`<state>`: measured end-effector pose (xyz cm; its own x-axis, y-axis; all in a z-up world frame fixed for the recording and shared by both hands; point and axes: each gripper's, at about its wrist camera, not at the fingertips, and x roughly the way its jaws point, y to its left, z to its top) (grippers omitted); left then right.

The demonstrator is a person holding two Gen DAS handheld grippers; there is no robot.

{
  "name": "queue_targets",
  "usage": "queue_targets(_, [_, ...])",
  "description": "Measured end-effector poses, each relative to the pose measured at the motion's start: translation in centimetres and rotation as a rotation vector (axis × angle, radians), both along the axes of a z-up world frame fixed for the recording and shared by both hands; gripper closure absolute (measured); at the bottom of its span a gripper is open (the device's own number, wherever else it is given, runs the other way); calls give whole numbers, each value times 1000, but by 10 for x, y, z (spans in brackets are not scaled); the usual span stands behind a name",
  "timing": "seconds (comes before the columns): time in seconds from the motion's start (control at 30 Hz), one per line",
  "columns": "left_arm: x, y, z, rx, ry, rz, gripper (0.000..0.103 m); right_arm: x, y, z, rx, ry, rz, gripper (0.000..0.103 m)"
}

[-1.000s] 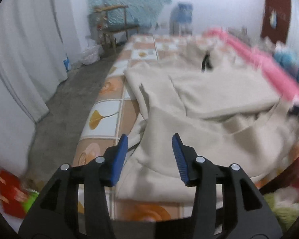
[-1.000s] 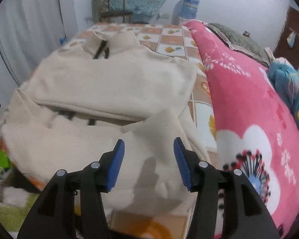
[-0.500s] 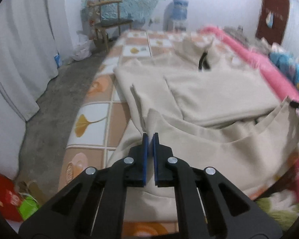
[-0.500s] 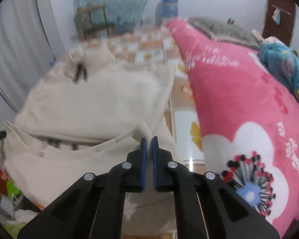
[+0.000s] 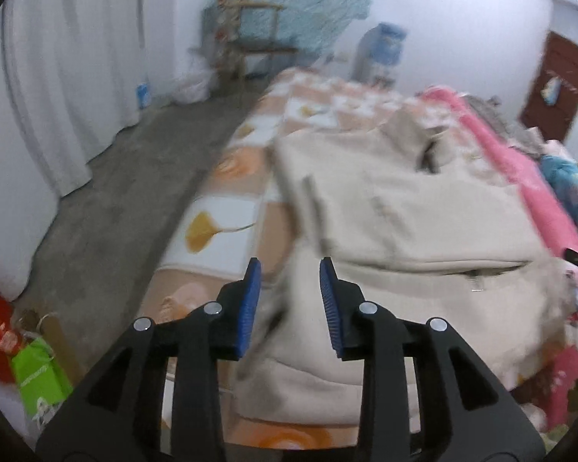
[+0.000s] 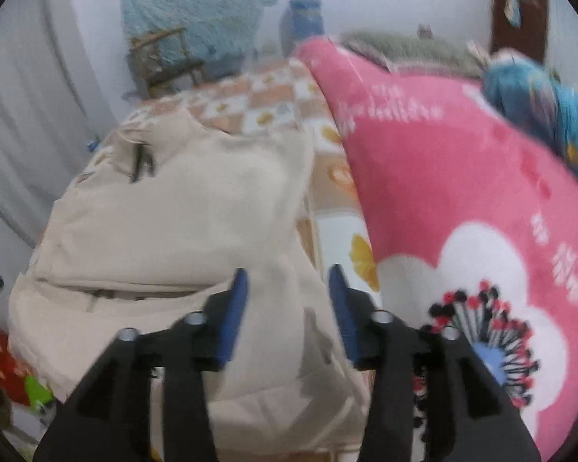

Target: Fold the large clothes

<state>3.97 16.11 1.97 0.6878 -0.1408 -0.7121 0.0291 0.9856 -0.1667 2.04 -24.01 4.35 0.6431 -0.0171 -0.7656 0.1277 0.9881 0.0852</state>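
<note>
Left gripper [image 5: 290, 281] opening over cream garment [image 5: 435, 227], right gripper [image 6: 287, 288] opening above its near edge, jaws gripping nothing.

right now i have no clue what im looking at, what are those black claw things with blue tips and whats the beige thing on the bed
Those claws are two hand-held grippers; a person carries one in each hand, and there is no robot arm. Each picture comes from a wide-angle camera mounted on a gripper, looking forward along its two fingers, so the edges bend.

One picture shows the left gripper, the other the right gripper. The blue parts are their gripping pads.

The beige thing is a large jacket with a dark zipper near its collar, spread on a bed sheet patterned with orange and white squares. Beside it lies a pink blanket with a white flower print.

Nothing is held at this moment. Both grippers' jaws are opening, with the jacket's near edge lying under them, not pinched. The pictures are blurred, so fine detail is uncertain.
</note>
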Motion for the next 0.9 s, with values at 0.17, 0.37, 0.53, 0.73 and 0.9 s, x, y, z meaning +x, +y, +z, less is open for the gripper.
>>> queue_targets(0.17, [-2, -56, -7, -107, 66, -268, 50, 4, 66, -16, 17, 94, 251, 42])
queue_targets(0.37, [-5, -119, -54, 156, 163, -374, 62, 15, 120, -61, -56, 229, 364, 42])
queue_targets(0.53, [-13, -134, -61, 282, 117, -380, 101, 12, 122, -61, -46, 217, 377, 93])
queue_targets(0.73, [-30, -131, -11, 312, -12, -351, 102, -4, 129, -27, -98, 118, 377, 100])
queue_targets(0.9, [-23, -133, -21, 366, -48, -329, 102, 6, 129, -17, -114, 37, 348, 100])
